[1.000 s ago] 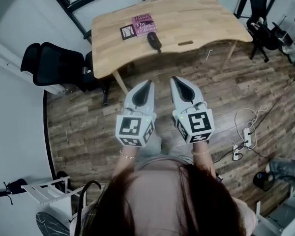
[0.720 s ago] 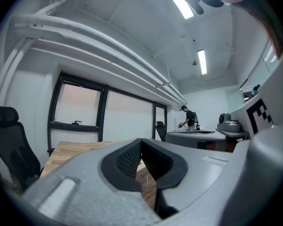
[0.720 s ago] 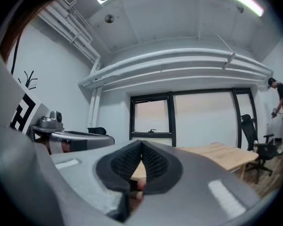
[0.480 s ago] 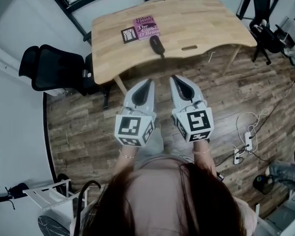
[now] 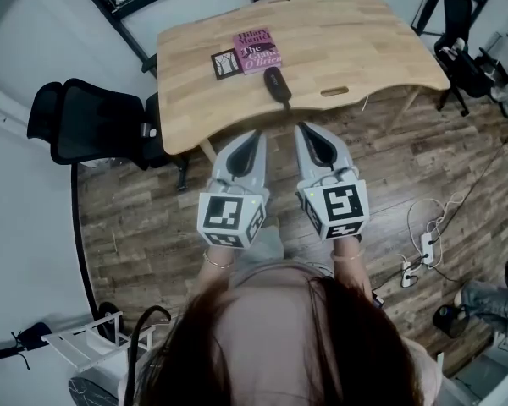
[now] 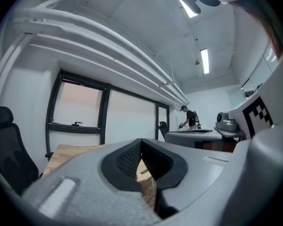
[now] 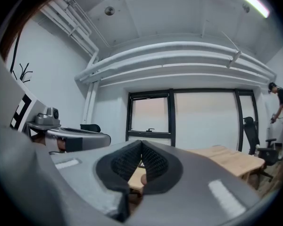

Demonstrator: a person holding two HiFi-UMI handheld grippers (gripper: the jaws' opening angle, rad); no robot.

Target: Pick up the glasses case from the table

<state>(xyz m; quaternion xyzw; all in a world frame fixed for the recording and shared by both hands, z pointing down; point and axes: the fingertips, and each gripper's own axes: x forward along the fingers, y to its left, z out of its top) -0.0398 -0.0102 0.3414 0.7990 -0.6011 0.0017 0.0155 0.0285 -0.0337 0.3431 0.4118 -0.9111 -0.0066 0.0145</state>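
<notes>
On the near side of the pink book (image 5: 258,50), right by its near-right corner, lies the dark oblong glasses case (image 5: 277,84), flat on the wooden tabletop (image 5: 364,41) and close to the edge facing the person. On the book's other side, a small black-and-white card (image 5: 226,63) touches its left edge. Neither tool has reached any of it. The left tool (image 5: 254,136) and the right tool (image 5: 305,131) hang side by side, level, well short of the book and out over the plank floor (image 5: 152,218). Their tips sit just off the tabletop's near edge, pointing toward it. Each tool's own view shows the same thing: both have their ribbed pads pressed together at the tip with nothing between them. So this reads as the approach step, the reach not yet made and the case untouched. The right tool looks the better lined up, with the case just ahead of it and a touch to its left. Next, one tool has to spread its jaws, since pressed together they can only nudge the case. Then it needs to carry in over the edge and drop low enough to straddle the case across its narrow width. The case is smooth and rounded, so a squeeze near its middle looks safest before lifting it clear of the book.
</notes>
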